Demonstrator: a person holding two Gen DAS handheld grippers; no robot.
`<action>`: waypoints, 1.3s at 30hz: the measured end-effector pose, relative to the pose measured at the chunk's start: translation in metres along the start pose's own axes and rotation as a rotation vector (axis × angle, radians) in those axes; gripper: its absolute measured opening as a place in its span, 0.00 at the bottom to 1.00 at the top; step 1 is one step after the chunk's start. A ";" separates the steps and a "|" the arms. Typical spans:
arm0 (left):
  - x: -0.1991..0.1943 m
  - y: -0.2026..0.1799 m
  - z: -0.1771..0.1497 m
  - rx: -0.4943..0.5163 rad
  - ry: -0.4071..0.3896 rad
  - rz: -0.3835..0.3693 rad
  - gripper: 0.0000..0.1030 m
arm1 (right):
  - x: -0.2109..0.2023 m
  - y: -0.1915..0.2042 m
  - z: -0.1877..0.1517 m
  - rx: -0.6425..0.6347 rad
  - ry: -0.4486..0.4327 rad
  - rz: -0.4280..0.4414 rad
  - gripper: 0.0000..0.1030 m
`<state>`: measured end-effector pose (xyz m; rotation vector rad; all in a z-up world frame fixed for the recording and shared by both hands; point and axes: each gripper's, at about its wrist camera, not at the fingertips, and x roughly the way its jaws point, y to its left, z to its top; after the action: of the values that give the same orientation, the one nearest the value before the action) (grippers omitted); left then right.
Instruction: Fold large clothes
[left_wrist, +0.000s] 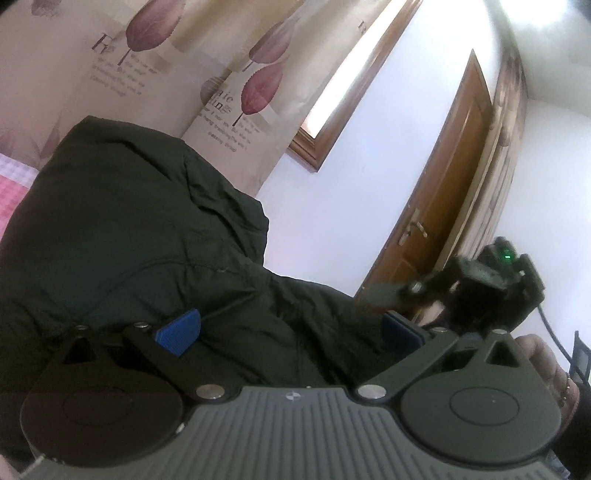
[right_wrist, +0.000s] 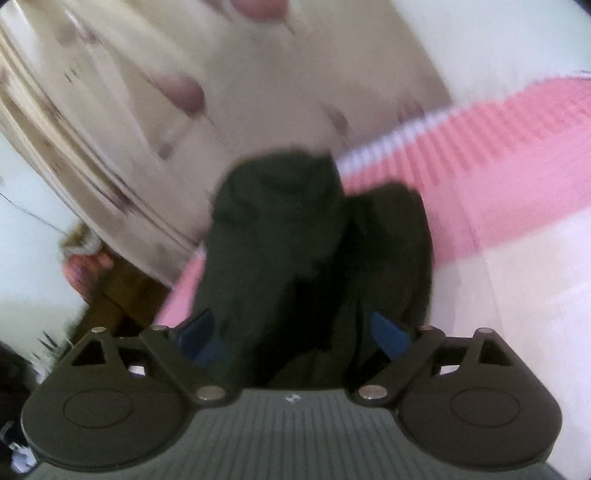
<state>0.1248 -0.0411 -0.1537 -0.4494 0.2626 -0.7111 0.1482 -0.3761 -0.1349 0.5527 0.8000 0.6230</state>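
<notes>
Bed (right_wrist: 517, 155) with the pink checked cover is carrying the job. The dark green jacket (left_wrist: 122, 229) is lying bunched along it, running from the near edge toward the far edge by the leaf-print curtain (left_wrist: 229, 96); in the right wrist view it is reading as a long dark heap (right_wrist: 314, 240).

Left hand-held gripper (left_wrist: 284, 332) is standing wide, blue pads well apart, jacket fabric filling the gap but nothing pinched. Right hand-held gripper (right_wrist: 295, 332) is also gaping wide with cloth bulging between the pads; whether a pad is brushing it, cannot tell through the blur.

Risks, as I judge them: neither gripper is pinching the cloth, so a thick padded layer is likely springing back and undoing any fold; closing now on bunched fabric could be grabbing several layers and skewing the fold.

Left view alone is showing the right hand-held gripper from outside, the door (left_wrist: 443, 192) and the person's hand (left_wrist: 543, 362). Right view alone is showing the pink cover's spread and the jacket's far end.
</notes>
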 end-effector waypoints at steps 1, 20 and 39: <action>-0.001 0.001 0.000 -0.008 -0.004 -0.001 1.00 | 0.010 0.002 -0.001 0.005 0.039 -0.007 0.91; -0.016 0.013 0.016 -0.112 -0.041 0.025 0.99 | 0.037 -0.103 -0.043 0.199 -0.160 0.225 0.16; 0.051 -0.031 0.010 0.004 0.063 -0.142 0.78 | 0.022 -0.100 -0.046 0.178 -0.160 0.103 0.22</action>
<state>0.1484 -0.0932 -0.1344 -0.4455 0.2902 -0.8651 0.1534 -0.4199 -0.2388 0.8005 0.6828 0.5972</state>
